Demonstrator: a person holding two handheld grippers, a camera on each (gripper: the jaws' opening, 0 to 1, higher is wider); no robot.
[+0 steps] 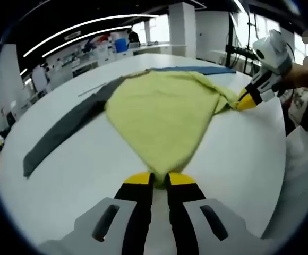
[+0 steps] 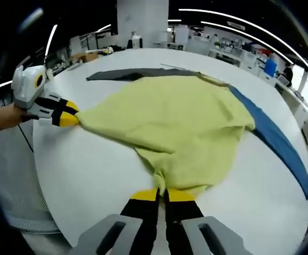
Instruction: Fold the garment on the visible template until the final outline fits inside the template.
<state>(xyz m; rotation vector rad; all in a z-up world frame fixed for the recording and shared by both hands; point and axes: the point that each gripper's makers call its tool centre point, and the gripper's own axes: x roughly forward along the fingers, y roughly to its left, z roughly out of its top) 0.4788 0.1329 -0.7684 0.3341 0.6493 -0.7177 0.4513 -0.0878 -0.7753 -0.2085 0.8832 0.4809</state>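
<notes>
The yellow garment (image 1: pixel 162 114) lies spread mid-table, over a grey strip (image 1: pixel 63 127) and a blue strip (image 2: pixel 273 139); left gripper (image 1: pixel 160 179) pinches its six-o'clock corner, right gripper (image 2: pixel 162 194) clamps another; lift both corners level, carry toward twelve o'clock together, keeping the edge taut

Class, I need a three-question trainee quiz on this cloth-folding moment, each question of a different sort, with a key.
1. True or false: the left claw is shut on an edge of the yellow-green garment.
2. Multiple choice: which strip borders the garment on the side away from the dark grey strip? A) blue strip B) red strip C) orange strip
3. Fill in: the right claw pinches the garment and both claws pull it flat on the white ___.

Key: 1 true; 2 A, the blue strip; 3 table.
</notes>
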